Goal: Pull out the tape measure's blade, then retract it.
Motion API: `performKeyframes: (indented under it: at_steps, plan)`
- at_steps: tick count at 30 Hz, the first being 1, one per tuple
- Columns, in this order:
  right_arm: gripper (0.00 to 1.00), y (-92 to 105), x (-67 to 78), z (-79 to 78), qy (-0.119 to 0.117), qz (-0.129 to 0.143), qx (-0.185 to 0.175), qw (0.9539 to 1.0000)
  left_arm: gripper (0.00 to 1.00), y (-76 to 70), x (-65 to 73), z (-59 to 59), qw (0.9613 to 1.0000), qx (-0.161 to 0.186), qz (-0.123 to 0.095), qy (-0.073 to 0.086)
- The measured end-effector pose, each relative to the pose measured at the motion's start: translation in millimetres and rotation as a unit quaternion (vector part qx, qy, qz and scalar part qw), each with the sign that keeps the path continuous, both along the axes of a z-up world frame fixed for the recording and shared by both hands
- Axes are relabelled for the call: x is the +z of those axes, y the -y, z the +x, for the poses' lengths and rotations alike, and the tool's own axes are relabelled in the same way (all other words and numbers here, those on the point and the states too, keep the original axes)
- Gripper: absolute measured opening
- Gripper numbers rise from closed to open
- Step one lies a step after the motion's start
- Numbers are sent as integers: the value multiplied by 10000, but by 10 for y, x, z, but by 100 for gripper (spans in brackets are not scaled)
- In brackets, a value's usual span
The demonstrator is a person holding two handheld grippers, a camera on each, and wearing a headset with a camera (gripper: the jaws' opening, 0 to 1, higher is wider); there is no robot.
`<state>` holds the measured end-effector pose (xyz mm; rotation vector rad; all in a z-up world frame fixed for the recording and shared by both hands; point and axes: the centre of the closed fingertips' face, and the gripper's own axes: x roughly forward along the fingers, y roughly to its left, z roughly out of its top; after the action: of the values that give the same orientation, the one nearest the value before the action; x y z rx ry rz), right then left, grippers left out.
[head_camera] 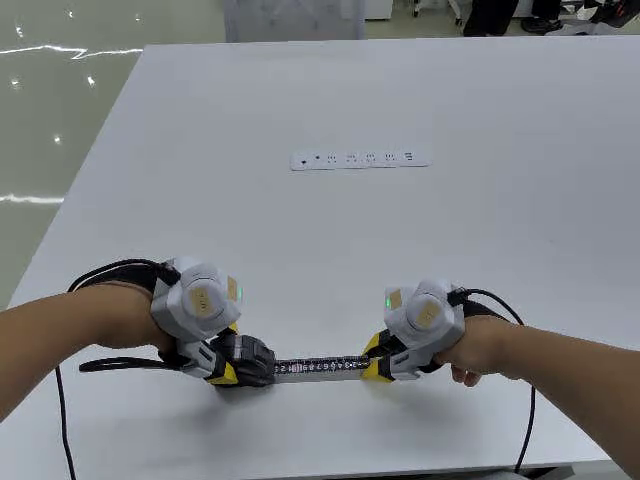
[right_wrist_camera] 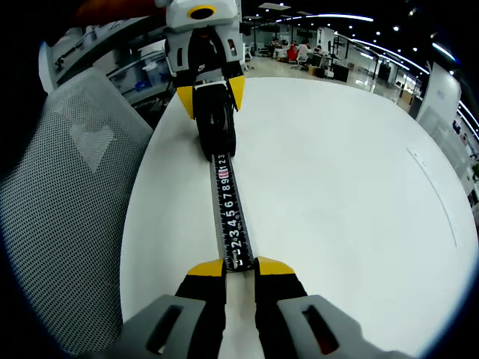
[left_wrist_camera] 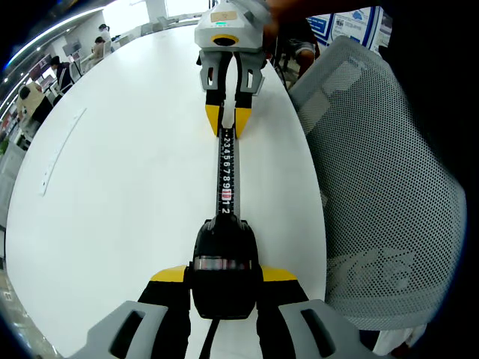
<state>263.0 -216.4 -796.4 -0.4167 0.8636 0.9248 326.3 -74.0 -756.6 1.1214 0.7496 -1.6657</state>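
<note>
A black tape measure case (left_wrist_camera: 224,262) rests low over the white table, clamped between the yellow-tipped jaws of my left gripper (left_wrist_camera: 224,278). Its blade (left_wrist_camera: 225,176) runs out straight toward my right gripper (left_wrist_camera: 228,120), which is shut on the blade's end. In the right gripper view the numbered blade (right_wrist_camera: 231,217) leads from my right gripper (right_wrist_camera: 239,267) to the case (right_wrist_camera: 217,123) held by the left gripper (right_wrist_camera: 211,93). In the head view the left gripper (head_camera: 232,362), case (head_camera: 250,362), blade (head_camera: 320,367) and right gripper (head_camera: 374,360) line up near the table's front edge.
A white power strip (head_camera: 358,158) lies flat at mid-table. A grey mesh chair back (left_wrist_camera: 374,179) stands close against the table's near edge, also the chair back (right_wrist_camera: 63,187). Black cables (head_camera: 525,400) trail from both grippers. Bare tabletop (head_camera: 400,90) spreads beyond.
</note>
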Motion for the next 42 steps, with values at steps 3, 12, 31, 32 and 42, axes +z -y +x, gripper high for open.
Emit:
performKeyframes:
  at_steps: [3,12,31,32,42]
  plan:
    - [12,31,-1,-13,1,-16,-9,10000,30,-1,0,1,10000,4,2,-4]
    - [12,120,-5,-60,10,-20,-43,10000,30,0,1,-1,10000,18,-6,-19]
    - [11,255,-6,-137,-44,-21,-151,9999,30,-3,3,-6,10000,19,-10,-24]
    - [11,266,-7,-140,-43,-14,-158,9999,30,-3,3,-5,10000,25,-15,-30]
    - [11,348,-4,-183,-33,-50,-168,9998,30,-8,3,2,10000,-7,-4,-18]
